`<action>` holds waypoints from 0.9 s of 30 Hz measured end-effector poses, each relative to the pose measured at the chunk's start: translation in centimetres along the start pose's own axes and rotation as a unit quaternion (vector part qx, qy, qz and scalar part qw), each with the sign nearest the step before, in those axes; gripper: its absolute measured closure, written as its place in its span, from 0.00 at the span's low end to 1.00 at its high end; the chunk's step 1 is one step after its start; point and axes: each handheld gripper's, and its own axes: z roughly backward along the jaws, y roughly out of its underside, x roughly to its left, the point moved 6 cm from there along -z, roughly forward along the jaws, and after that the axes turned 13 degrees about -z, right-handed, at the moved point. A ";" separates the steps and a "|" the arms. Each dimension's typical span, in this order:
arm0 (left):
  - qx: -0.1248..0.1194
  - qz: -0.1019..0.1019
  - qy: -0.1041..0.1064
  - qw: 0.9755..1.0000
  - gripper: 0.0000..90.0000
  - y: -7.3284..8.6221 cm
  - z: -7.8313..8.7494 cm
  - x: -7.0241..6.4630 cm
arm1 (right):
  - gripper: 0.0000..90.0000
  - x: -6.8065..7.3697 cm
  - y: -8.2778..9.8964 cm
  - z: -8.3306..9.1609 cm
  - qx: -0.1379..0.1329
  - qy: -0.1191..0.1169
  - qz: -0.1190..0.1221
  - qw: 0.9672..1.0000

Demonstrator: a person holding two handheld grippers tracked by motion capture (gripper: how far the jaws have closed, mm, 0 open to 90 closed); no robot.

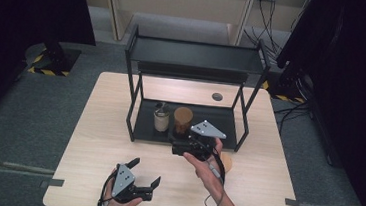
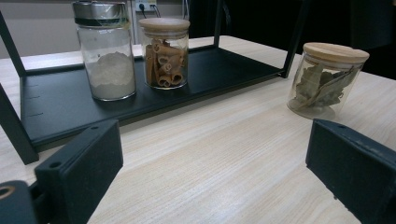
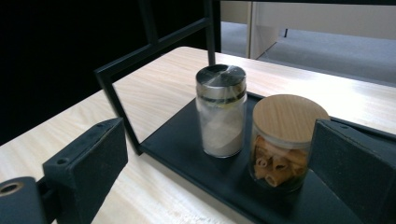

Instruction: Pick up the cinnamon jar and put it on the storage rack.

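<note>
The right gripper [image 1: 179, 148] has its fingers [image 3: 88, 158] wide open, holding nothing. Just past them stands a small round glass jar with a flat wooden lid [image 3: 285, 140], full of curly brown cinnamon sticks. Beside it is a taller glass jar with a shiny metal lid [image 3: 221, 109], half full of pale powder. Both sit on the low black metal shelf [image 3: 187, 144] on the light wooden tabletop [image 1: 92, 140]. The left gripper [image 1: 145, 174] rests nearer, fingers open too. Grey floor [image 1: 45, 101] lies beyond.

bay-leaf jar [image 1: 226, 163] mostly hidden behind right hand [image 1: 205, 161], rack's [image 2: 140, 105] upper shelf cut off
</note>
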 end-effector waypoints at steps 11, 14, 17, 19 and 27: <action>0.001 0.000 -0.002 1.000 0.03 0.0 0.0 0.0 | 0.06 0.0 1.2 1.2 -0.003 -0.024 0.000 1.000; 0.001 0.000 -0.002 1.000 0.03 0.0 0.0 0.0 | 0.06 0.0 1.5 1.5 -0.004 -0.032 -0.001 0.999; 0.001 0.001 -0.002 1.000 0.03 0.0 0.0 0.0 | 0.06 0.0 1.8 1.9 -0.002 -0.040 -0.003 0.999; 0.001 0.001 -0.002 1.000 0.03 0.0 0.0 0.0 | 0.06 0.0 2.0 2.1 -0.003 -0.043 -0.002 0.999; 0.001 0.001 -0.003 1.000 0.03 0.1 -0.1 0.0 | 0.06 -0.3 3.0 3.0 -0.005 -0.057 -0.004 0.998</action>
